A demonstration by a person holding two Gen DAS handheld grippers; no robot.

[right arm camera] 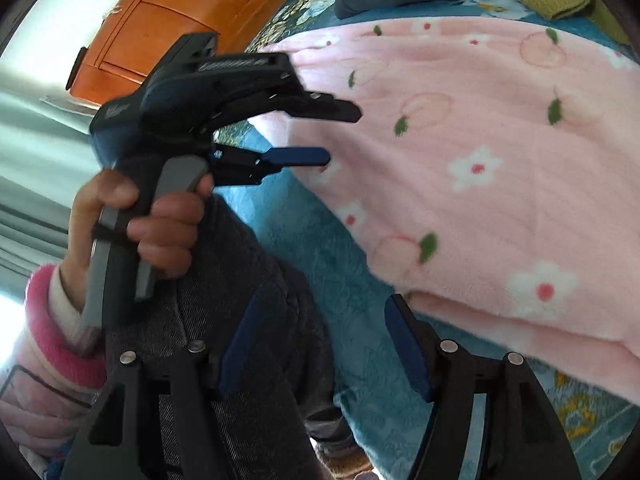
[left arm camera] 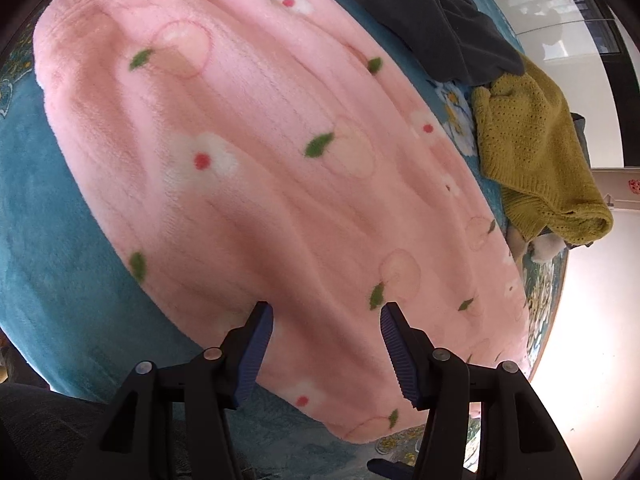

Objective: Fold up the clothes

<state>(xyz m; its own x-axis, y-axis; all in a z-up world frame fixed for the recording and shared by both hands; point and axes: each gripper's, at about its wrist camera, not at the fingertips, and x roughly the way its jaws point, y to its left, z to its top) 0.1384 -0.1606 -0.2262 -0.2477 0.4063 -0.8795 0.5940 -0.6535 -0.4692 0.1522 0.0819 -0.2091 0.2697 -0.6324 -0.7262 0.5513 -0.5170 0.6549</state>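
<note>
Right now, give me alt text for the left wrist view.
The left gripper hangs open over a pink fleece garment printed with flowers, spread on a teal blanket. A dark grey garment and a mustard knit sweater lie beyond it.

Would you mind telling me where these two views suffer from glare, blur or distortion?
Left wrist view: fisheye bends the pink fleece garment into a dome; the floor at right is blown out white. Right wrist view: the left gripper and the hand holding it are motion-blurred; the window at left glares.
</note>
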